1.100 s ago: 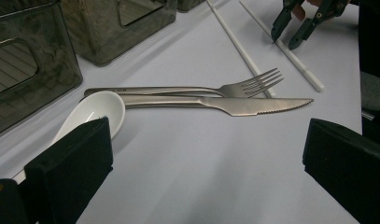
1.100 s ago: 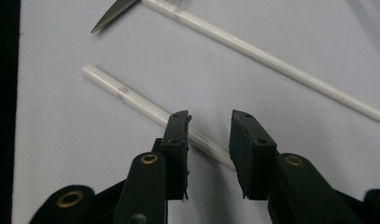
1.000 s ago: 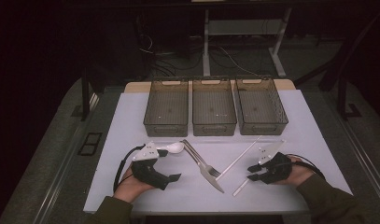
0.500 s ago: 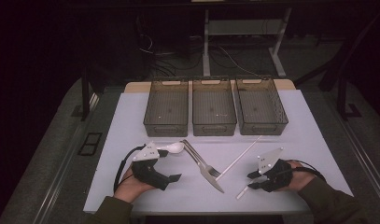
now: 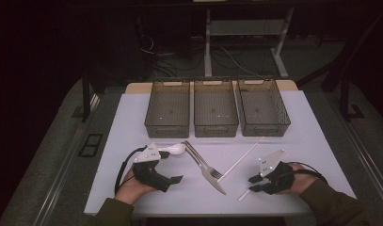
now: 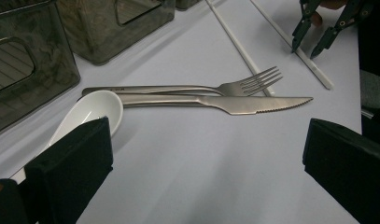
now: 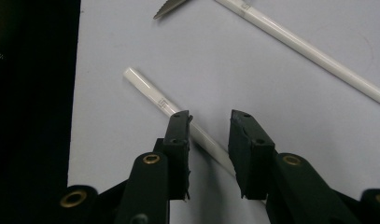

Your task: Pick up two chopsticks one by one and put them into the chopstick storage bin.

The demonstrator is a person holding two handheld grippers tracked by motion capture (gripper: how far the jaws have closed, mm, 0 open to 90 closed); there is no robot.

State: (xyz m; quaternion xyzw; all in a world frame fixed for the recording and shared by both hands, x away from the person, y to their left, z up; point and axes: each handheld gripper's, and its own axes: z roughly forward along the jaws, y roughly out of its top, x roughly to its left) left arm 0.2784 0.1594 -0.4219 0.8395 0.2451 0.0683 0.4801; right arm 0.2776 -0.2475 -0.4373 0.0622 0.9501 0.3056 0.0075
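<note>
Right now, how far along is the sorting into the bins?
Nothing is binned: all three bins look empty. In hand: the right tool straddles a white chopstick, jaws open. Left: the other chopstick, fork, knife and spoon lie on the table; the left tool is open.

The high view looks down over the whole table (image 5: 132, 122); both gripper views skim it closely, sharing the knife (image 6: 253, 103).

Lab-like room — white table (image 5: 132, 136), floor cables (image 5: 179, 56), dark surroundings
</note>
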